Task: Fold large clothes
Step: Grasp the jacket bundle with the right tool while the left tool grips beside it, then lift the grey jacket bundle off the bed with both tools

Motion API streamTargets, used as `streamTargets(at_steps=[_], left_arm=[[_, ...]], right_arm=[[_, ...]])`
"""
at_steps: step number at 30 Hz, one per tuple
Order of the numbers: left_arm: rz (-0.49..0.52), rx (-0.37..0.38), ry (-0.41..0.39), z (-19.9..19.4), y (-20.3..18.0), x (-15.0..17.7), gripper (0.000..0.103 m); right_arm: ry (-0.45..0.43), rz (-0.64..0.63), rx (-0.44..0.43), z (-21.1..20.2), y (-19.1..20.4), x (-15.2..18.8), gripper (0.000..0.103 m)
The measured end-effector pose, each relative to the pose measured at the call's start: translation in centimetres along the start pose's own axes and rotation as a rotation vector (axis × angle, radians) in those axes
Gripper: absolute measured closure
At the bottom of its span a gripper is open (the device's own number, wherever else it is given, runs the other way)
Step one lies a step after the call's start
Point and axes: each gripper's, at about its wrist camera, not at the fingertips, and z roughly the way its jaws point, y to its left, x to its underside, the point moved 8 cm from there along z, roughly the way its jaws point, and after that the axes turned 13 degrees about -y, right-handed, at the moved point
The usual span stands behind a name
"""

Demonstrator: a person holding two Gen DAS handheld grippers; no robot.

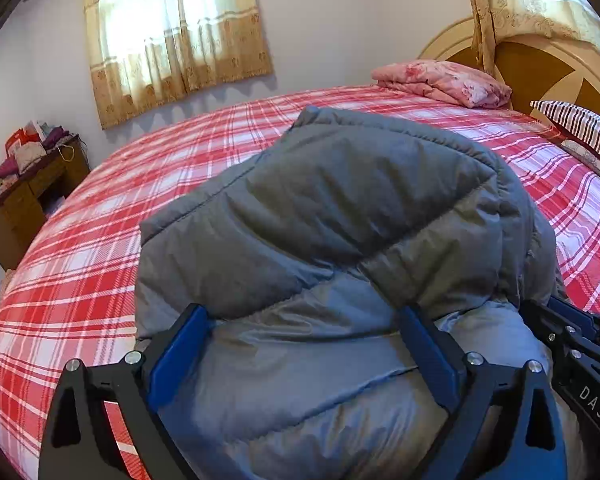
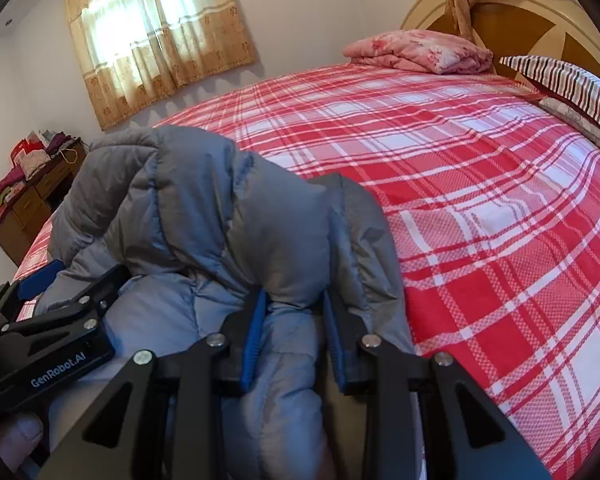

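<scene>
A grey-blue padded jacket [image 1: 340,200] lies bunched and folded over on a red plaid bed [image 1: 92,248]. My left gripper [image 1: 303,314] stands wide open over its near part, with puffy fabric filling the gap between the blue fingers [image 1: 180,356] and a folded layer resting over the tips. In the right wrist view the jacket [image 2: 204,208] sits at the left of the bed [image 2: 480,208]. My right gripper [image 2: 295,298] is shut on a thick fold of it, pinched between the blue pads [image 2: 254,344]. The left gripper [image 2: 56,320] shows beside it, low at the left.
A folded pink blanket [image 1: 444,80] and a striped pillow [image 1: 580,132] lie by the wooden headboard [image 1: 540,68]. A wooden desk [image 1: 24,204] piled with clothes stands left of the bed, under a curtained window [image 1: 172,36]. A thumb [image 2: 16,436] shows at the lower left.
</scene>
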Motion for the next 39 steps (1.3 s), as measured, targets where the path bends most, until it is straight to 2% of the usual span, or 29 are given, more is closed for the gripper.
streamTargets(at_steps=[14, 39], left_arm=[[-0.005, -0.003, 0.039, 1.2, -0.1, 1.0, 0.001], [0.007, -0.013, 0.067, 2.6, -1.0, 1.2, 0.001]], right_arm=[[0.029, -0.001, 0.011, 0.8, 0.0, 0.8, 0.073], [0.045, -0.024, 0.032, 1.2, 0.1, 1.3, 0.072]])
